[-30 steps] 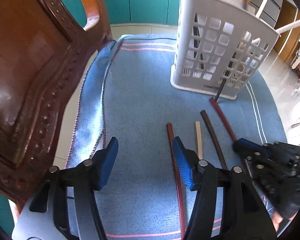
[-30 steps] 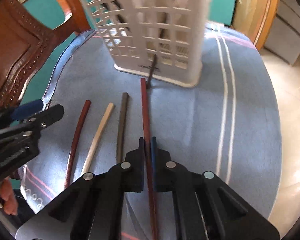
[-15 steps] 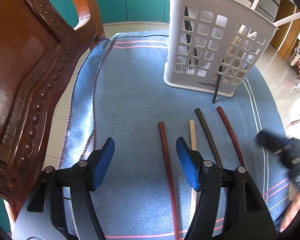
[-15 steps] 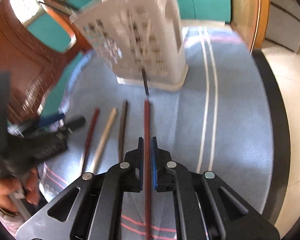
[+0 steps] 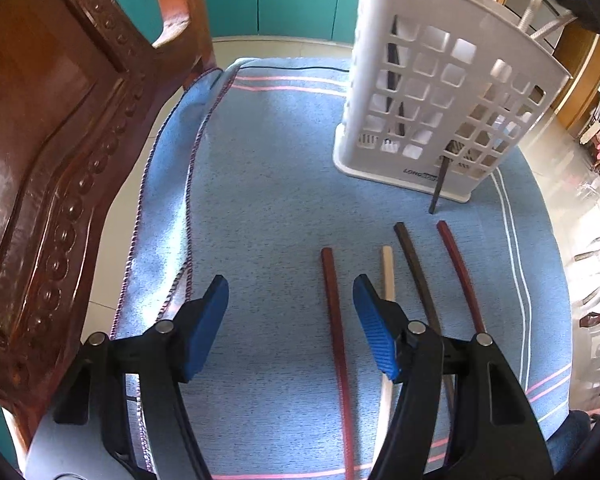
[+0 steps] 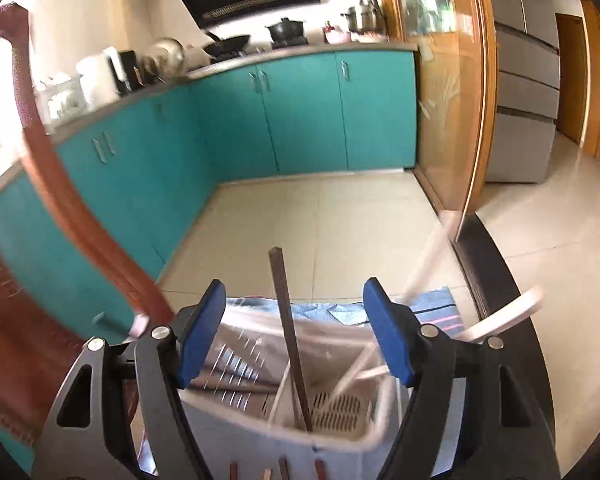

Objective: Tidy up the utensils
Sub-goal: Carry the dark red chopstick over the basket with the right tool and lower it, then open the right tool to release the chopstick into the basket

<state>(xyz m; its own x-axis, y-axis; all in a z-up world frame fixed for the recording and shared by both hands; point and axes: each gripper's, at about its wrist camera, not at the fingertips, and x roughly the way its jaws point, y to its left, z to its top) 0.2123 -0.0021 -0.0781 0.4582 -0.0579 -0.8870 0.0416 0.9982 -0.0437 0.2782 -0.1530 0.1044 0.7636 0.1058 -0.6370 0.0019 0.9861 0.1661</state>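
Note:
Several chopsticks lie on the blue cloth in the left wrist view: a dark red one, a pale wooden one, a dark brown one and a red one. My left gripper is open just above them, with the dark red one between its fingers. The white slotted basket stands behind. My right gripper is open above the basket, where a dark chopstick stands upright between its fingers, untouched. White utensils lean in the basket.
A carved wooden chair back rises close on the left of the cloth. A thin black stick pokes out through the basket's lower wall. Teal kitchen cabinets and tiled floor lie beyond.
My right gripper rose from the cloth to above the basket and opened; the red chopstick it gripped now lies on the cloth. My left gripper shifted slightly back.

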